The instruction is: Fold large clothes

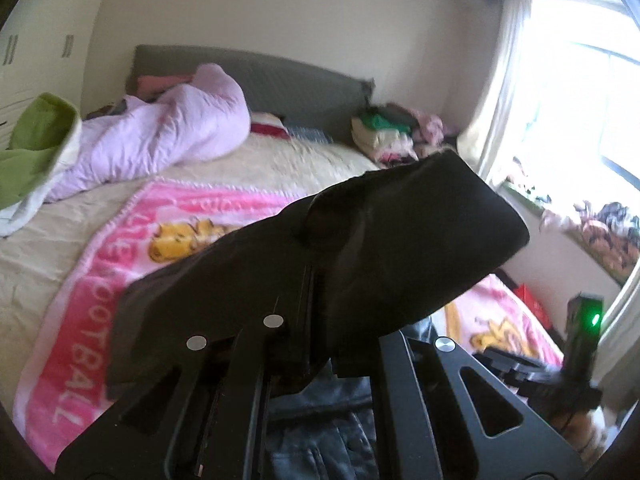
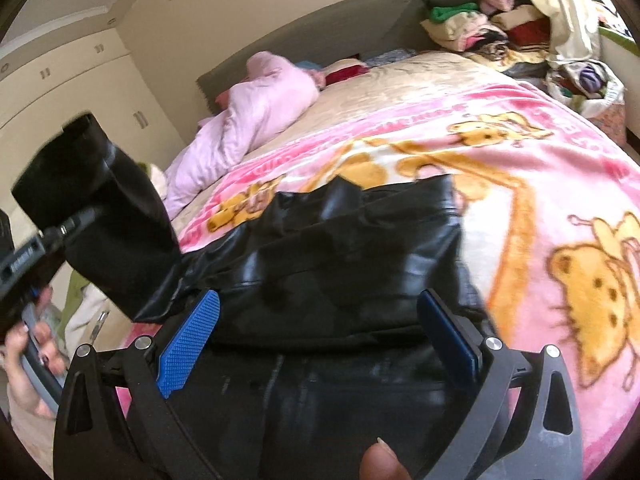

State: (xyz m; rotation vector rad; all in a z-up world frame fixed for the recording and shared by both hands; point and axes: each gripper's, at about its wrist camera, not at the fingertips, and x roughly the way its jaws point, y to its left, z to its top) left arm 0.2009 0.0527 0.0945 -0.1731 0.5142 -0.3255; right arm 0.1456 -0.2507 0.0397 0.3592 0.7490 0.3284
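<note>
A big black jacket (image 2: 340, 248) made of shiny stuff lies on the near part of the bed, on top of a pink blanket (image 2: 540, 208) with yellow cartoon animals on it. Most of the jacket lies flat and a bit crumpled. One sleeve (image 1: 400, 240) is lifted up off the bed. The left tool (image 1: 298, 320) is closed tight on that sleeve, and the cloth covers the tips, so the sleeve sticks out past them like a dark tube. In the right wrist view the same sleeve stands up at the left side, and a hand (image 2: 28, 360) holds the handle below it.

The right tool (image 2: 320, 340) is wide open. Its blue pads (image 2: 188, 340) sit on each side of the near edge of the jacket and do not squeeze it. A fingertip (image 2: 378, 462) shows at the bottom of that view.

Farther back on the bed (image 1: 32, 280) lies a bunched-up light purple quilt (image 1: 172, 132), on the left. A green cloth (image 1: 36, 148) lies at the far left. A gray headboard (image 1: 280, 80) stands at the far end. A pile of folded clothes (image 1: 388, 132) sits at the far right, near a bright window (image 1: 580, 100) with a pale curtain (image 1: 504, 92). White cupboards (image 2: 80, 92) stand to the left.
</note>
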